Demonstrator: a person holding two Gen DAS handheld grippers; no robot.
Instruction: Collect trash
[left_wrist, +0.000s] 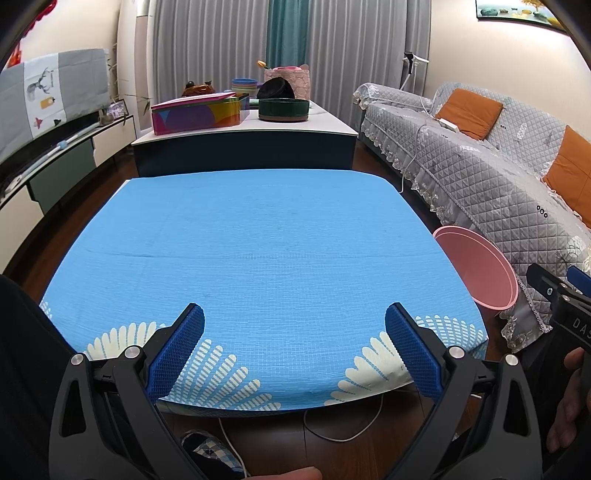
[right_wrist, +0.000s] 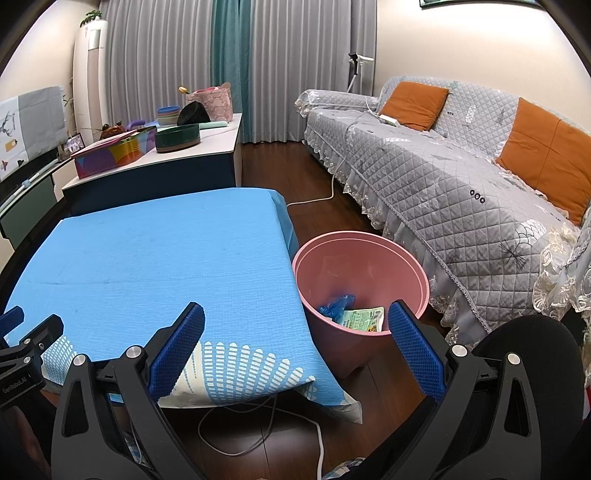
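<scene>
Where my right view looks down into the round pink plastic bin (right_wrist: 360, 280) on the floor beside the bench (right_wrist: 155, 258) covered in blue cloth, two pieces of trash lie at its bottom: one crumpled blue wrapper (right_wrist: 336, 304) and one flat green-and-white packet (right_wrist: 364, 319). My left view shows only the bin's rim (left_wrist: 476, 269). Both my left claw (left_wrist: 294, 350) and right claw (right_wrist: 295, 350) are spread wide, holding nothing.

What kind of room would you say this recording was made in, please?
Most likely a home living room: a sofa with a quilted grey cover and orange cushions, floor-length curtains, and a low table under a blue cloth.
</scene>
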